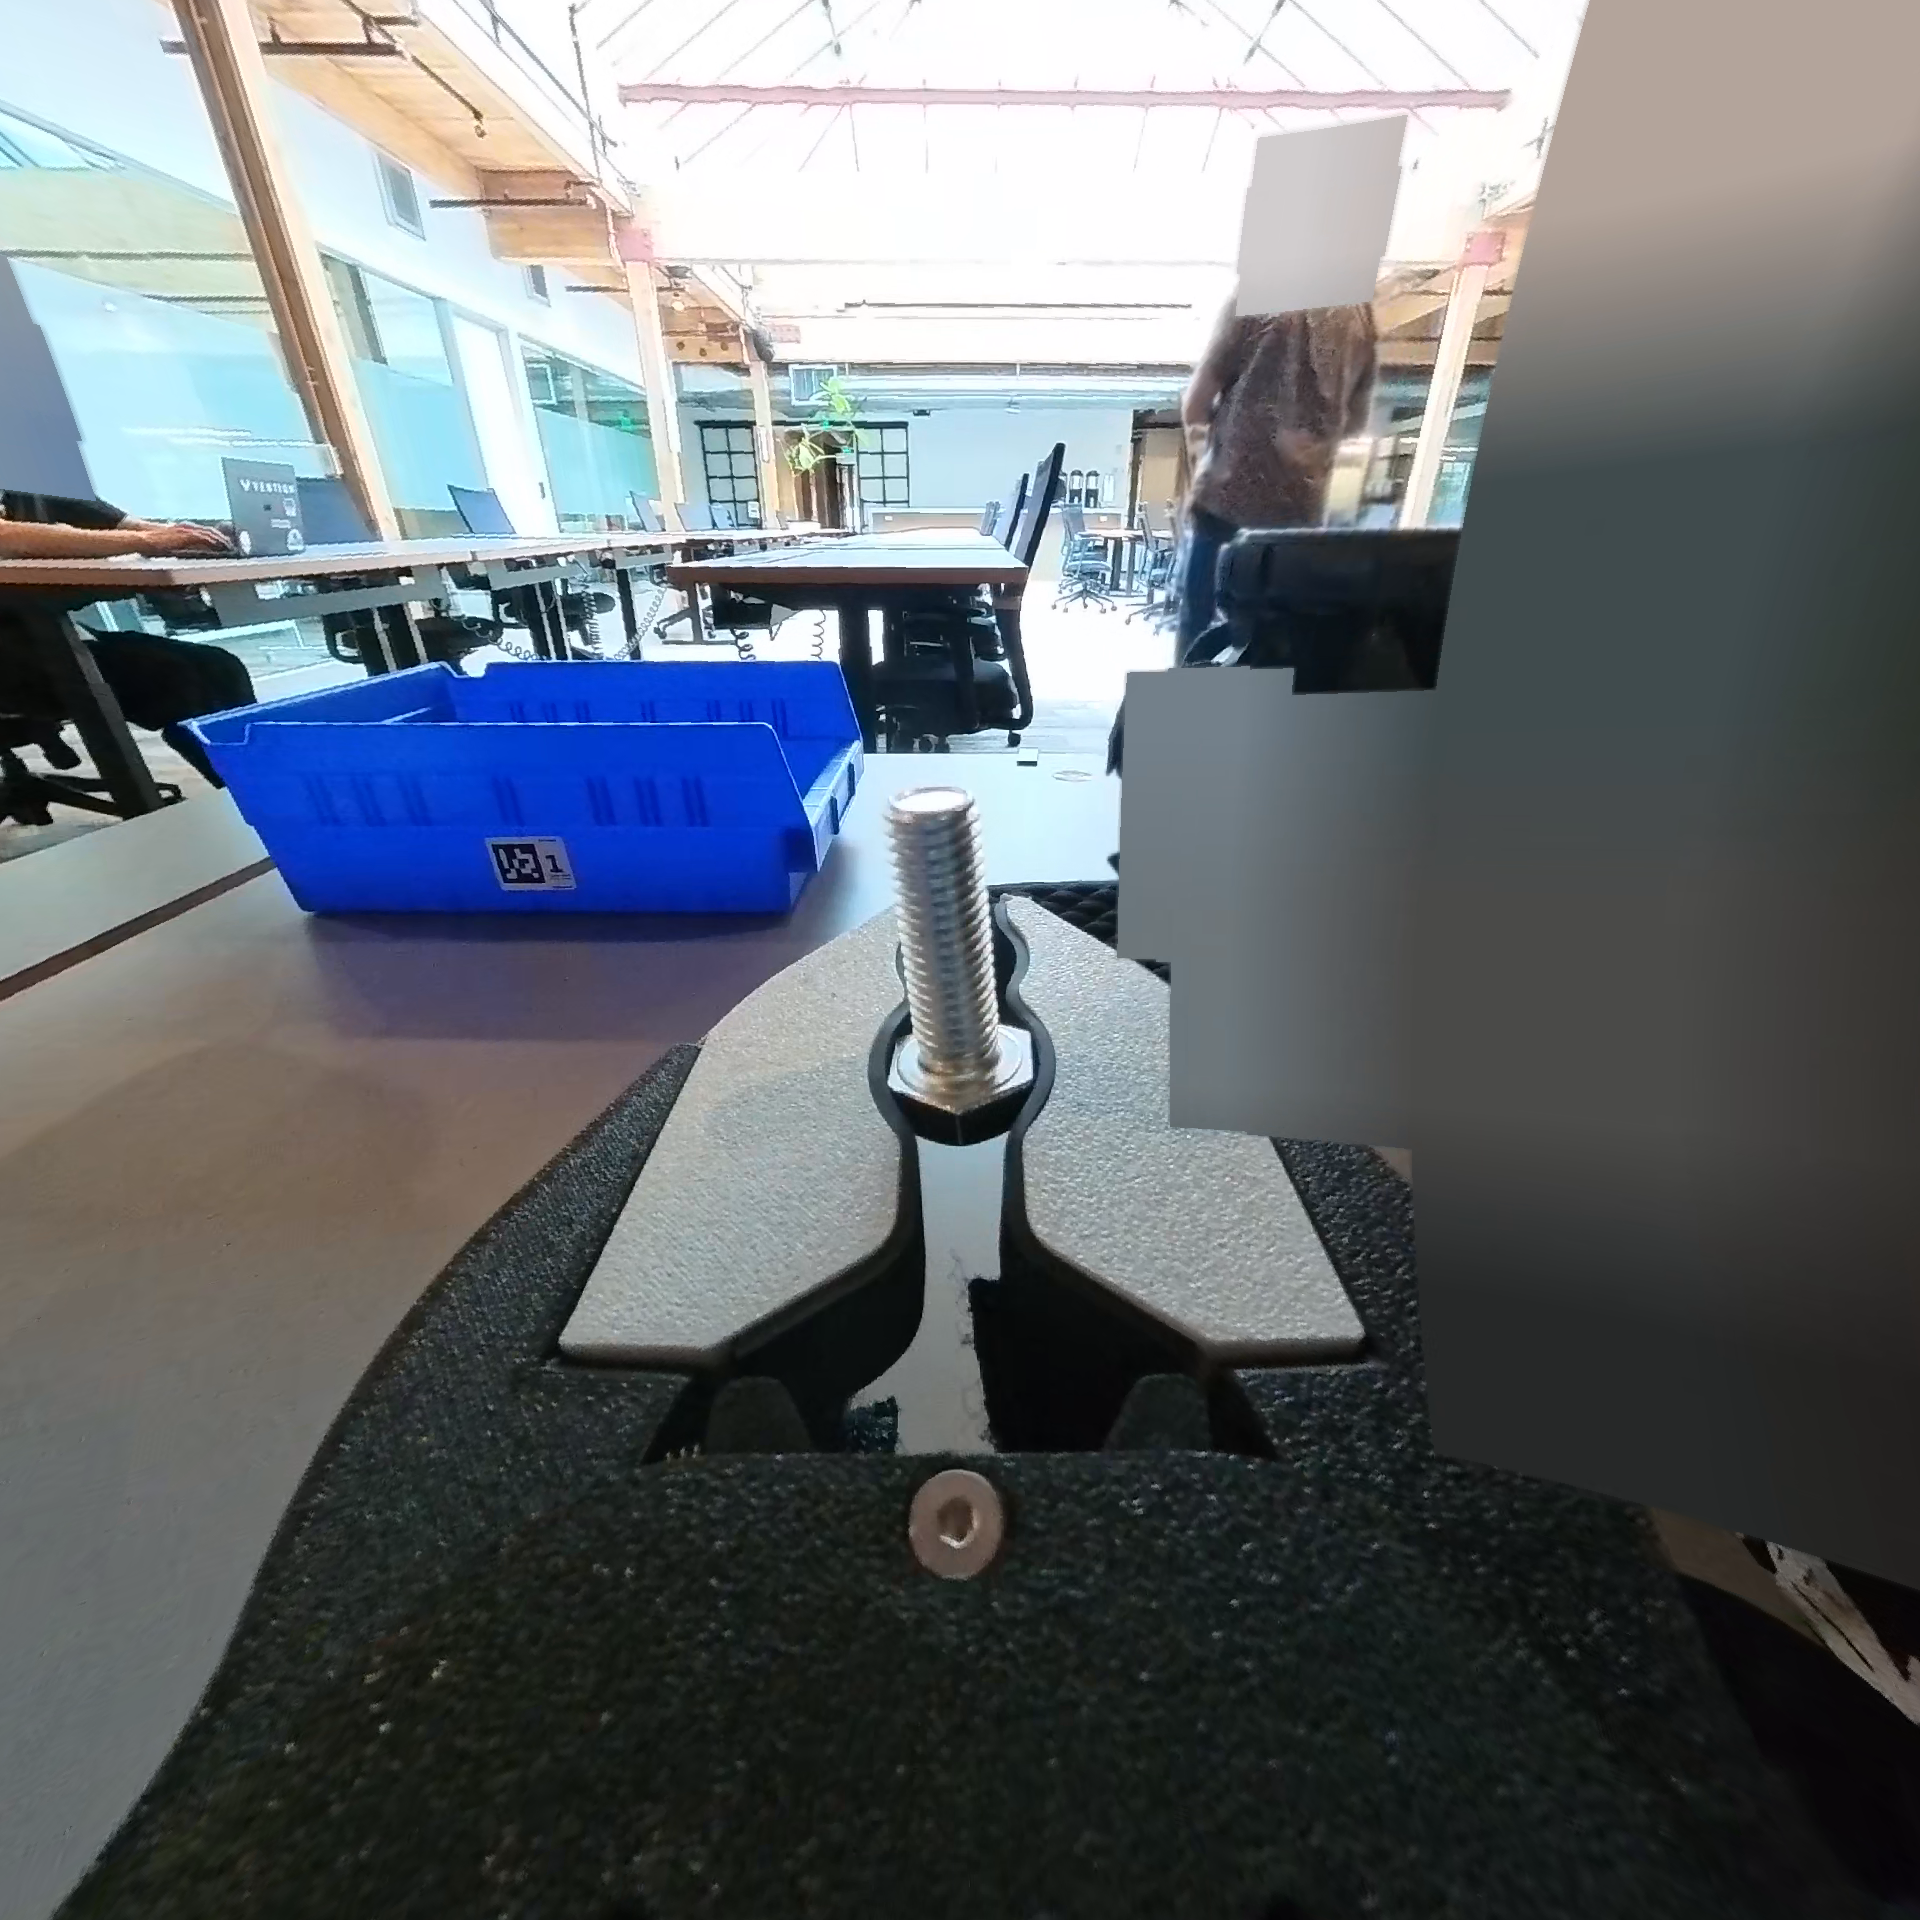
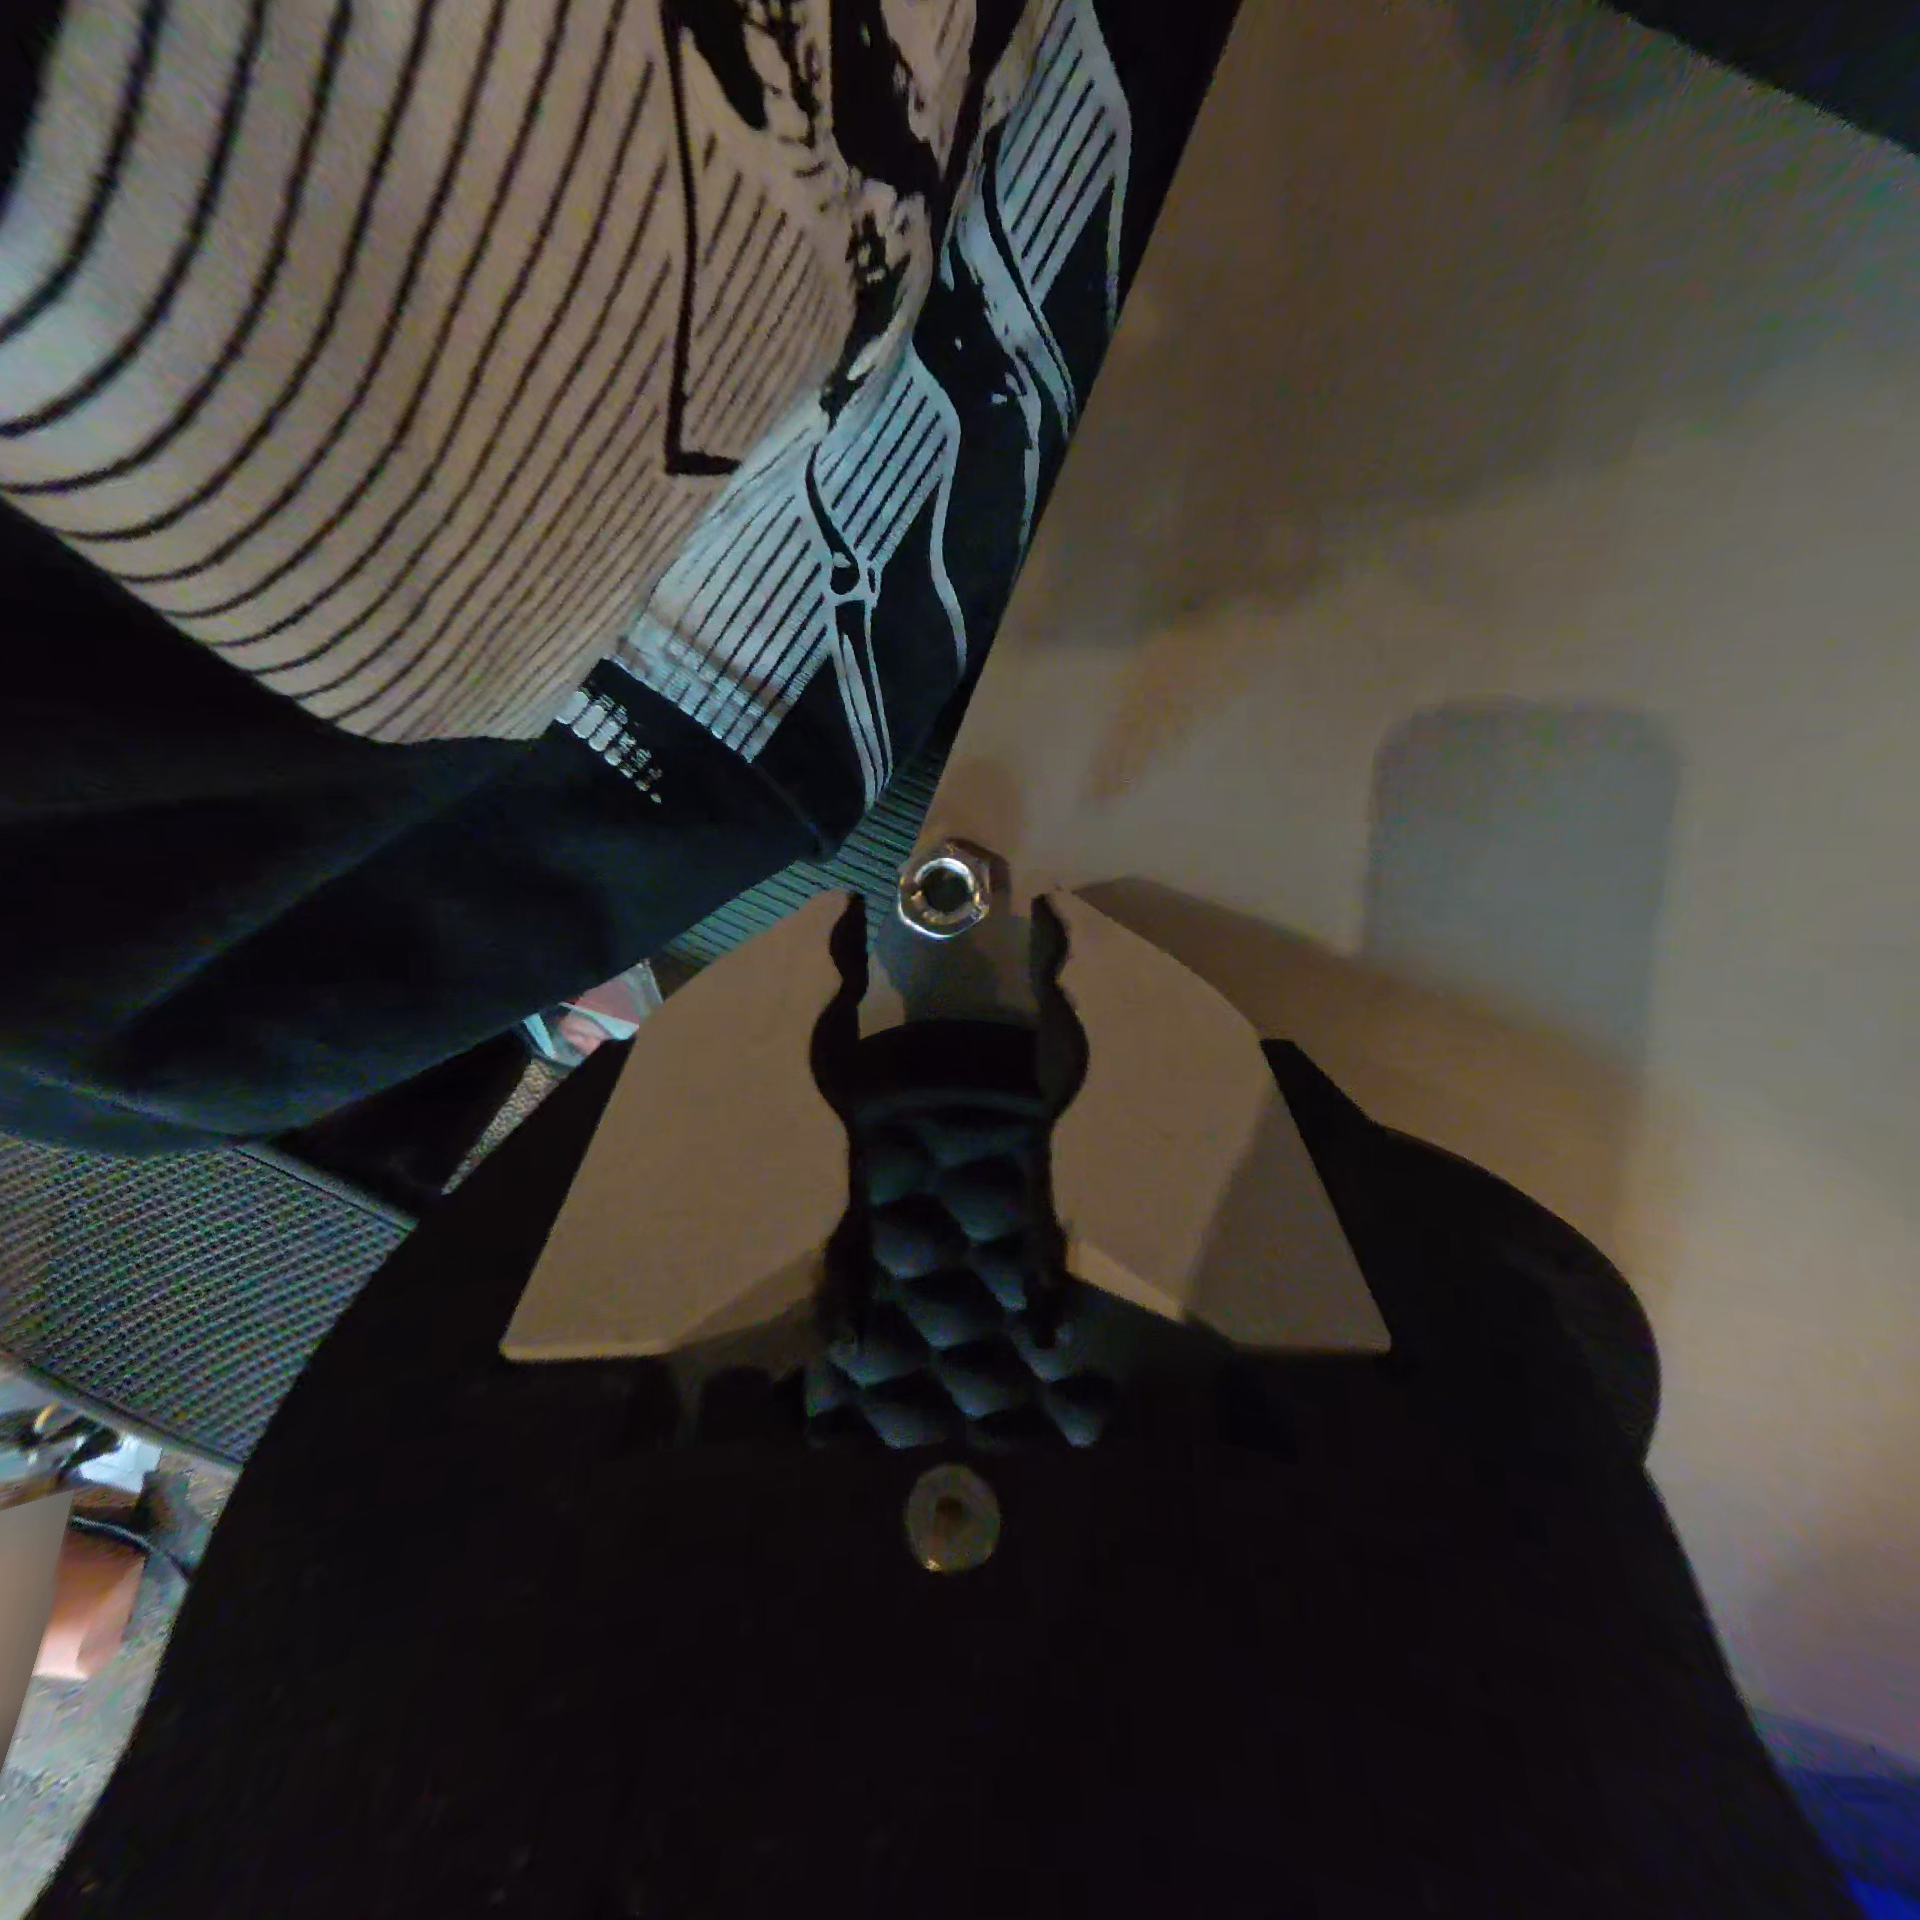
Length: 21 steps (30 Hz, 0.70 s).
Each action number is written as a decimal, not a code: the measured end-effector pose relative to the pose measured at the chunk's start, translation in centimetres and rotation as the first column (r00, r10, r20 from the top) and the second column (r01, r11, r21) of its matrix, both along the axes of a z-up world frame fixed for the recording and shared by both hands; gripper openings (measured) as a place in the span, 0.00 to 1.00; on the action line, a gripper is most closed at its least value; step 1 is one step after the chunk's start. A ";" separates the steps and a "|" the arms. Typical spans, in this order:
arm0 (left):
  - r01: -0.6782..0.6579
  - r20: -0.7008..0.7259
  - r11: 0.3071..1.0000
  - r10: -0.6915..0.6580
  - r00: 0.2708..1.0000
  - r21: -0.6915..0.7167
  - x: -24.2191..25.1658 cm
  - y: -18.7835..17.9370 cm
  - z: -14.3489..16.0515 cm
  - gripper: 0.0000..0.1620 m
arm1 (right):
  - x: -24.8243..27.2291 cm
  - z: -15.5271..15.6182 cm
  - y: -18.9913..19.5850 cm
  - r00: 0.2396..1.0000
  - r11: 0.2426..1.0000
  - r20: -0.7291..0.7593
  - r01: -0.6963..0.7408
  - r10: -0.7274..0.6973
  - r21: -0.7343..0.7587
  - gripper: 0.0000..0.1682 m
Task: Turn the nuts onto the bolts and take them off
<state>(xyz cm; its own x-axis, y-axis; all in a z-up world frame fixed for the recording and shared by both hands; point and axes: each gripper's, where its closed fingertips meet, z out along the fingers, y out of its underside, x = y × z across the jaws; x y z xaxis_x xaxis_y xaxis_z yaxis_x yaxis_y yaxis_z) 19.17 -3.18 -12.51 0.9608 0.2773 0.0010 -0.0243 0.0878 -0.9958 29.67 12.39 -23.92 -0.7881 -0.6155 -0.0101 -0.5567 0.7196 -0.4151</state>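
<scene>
In the left wrist view my left gripper [image 1: 1004,925] is shut on the hex head of a silver bolt [image 1: 943,935]. The bolt stands upright with its bare threaded shank pointing up above the fingers. No nut is on it. In the right wrist view my right gripper [image 2: 948,906] is open and points down at the tan table [image 2: 1351,520]. A silver hex nut [image 2: 943,886] lies flat on the table near its edge, just beyond the fingertips and in line with the gap. The fingers are not touching it.
A blue plastic bin [image 1: 540,790] stands on the grey table [image 1: 312,1091], ahead and left of the left gripper. A person's torso in a dark patterned shirt [image 2: 416,364] is close to the table edge beside the nut. Desks, chairs and a standing person [image 1: 1278,436] are far behind. Tip to tip, the grippers are about 20 centimeters apart.
</scene>
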 end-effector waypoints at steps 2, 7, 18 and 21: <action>-0.001 -0.001 1.000 0.001 1.000 0.000 0.0 0.0 0.0 0.06 | -0.1 -0.2 -0.1 1.000 1.000 -0.005 0.000 0.000 -0.002 0.17; 0.003 0.002 1.000 -0.003 1.000 0.001 0.0 0.0 0.0 0.06 | -0.1 -0.4 -0.1 1.000 1.000 -0.020 -0.019 0.020 0.022 0.17; 0.012 0.001 1.000 -0.012 1.000 -0.005 0.1 0.1 -0.1 0.07 | -0.1 -1.0 -0.2 0.997 0.997 -0.050 -0.059 0.061 0.045 0.10; 0.012 0.000 1.000 -0.012 1.000 -0.007 0.1 0.1 -0.1 0.07 | -0.2 -0.9 -0.4 0.997 0.998 -0.047 -0.057 0.059 0.031 0.09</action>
